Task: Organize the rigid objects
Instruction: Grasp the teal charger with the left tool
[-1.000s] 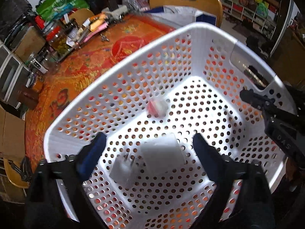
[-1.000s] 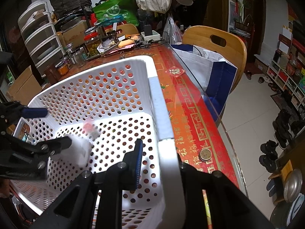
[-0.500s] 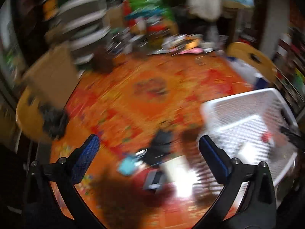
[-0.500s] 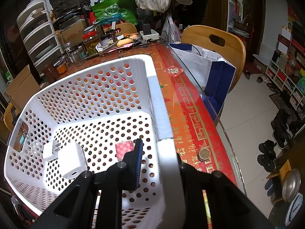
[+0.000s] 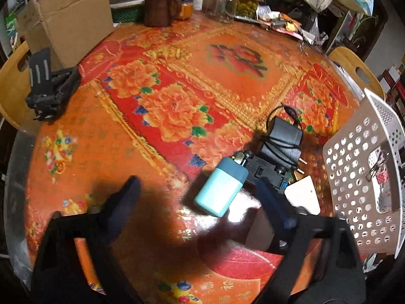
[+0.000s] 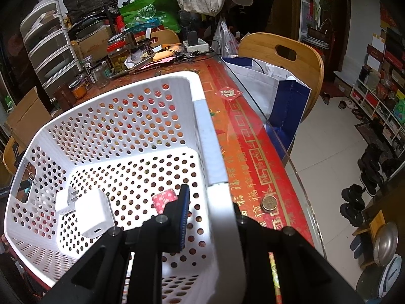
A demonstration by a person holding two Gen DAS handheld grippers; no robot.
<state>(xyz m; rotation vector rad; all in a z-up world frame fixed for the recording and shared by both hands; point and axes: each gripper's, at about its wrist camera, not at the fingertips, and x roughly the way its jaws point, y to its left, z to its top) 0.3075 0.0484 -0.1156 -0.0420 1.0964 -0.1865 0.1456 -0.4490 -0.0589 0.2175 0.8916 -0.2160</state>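
My left gripper (image 5: pixel 200 192) is open and empty, low over the red-orange tablecloth. Just ahead of it lie a light blue box with a darker cap (image 5: pixel 221 187), a black power adapter with wrapped cord (image 5: pixel 281 144), a black flat part (image 5: pixel 263 171) and a white card (image 5: pixel 302 195). The white perforated basket (image 5: pixel 354 185) stands to their right. My right gripper (image 6: pixel 211 202) is shut on the basket's right wall (image 6: pixel 217 187). Inside the basket lie a large white charger (image 6: pixel 95 214), a small white plug (image 6: pixel 65 200) and a red dotted block (image 6: pixel 164 198).
A black clamp-like object (image 5: pixel 50 88) sits at the table's left edge beside a cardboard box (image 5: pixel 68 22). A brown jug (image 5: pixel 158 6) and jars stand at the back. A coin (image 6: pixel 268 202) lies near the glass table edge. Wooden chairs stand around.
My left gripper left the basket, swung left and came down over the objects on the tablecloth. The white charger and red block now lie on the basket floor. The right gripper has not moved.
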